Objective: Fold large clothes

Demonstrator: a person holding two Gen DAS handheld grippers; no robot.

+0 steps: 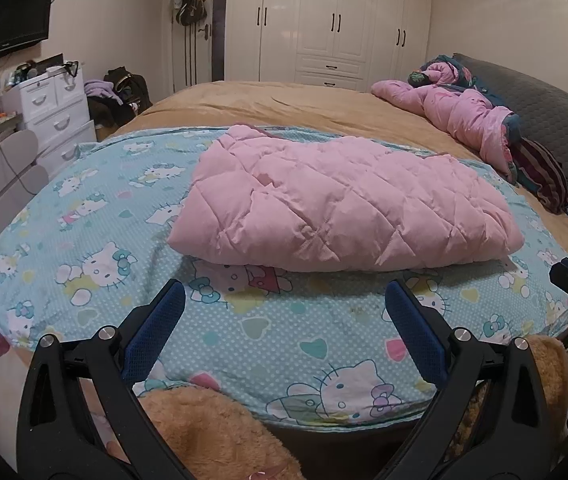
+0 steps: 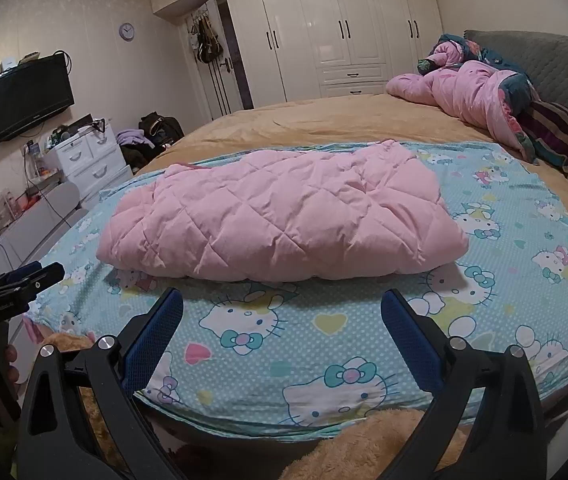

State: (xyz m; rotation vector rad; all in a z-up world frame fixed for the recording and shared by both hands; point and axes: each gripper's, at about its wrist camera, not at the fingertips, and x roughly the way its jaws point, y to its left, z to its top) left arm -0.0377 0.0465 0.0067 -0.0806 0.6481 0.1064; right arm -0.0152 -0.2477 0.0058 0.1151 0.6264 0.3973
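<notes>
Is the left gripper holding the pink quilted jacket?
No, the left gripper hangs open, short of the pink quilted jacket.

Bed (image 1: pixel 304 104) under cartoon-cat sheet (image 1: pixel 84 216)

I count one folded pink quilted coat (image 1: pixel 344 208) on one cartoon-cat sheet (image 1: pixel 84 232), one bed (image 1: pixel 304 104), two grippers, left (image 1: pixel 284 312) and right (image 2: pixel 282 312), one television (image 2: pixel 28 96), one wall clock (image 2: pixel 127 31), one white drawer unit (image 2: pixel 88 156).
</notes>
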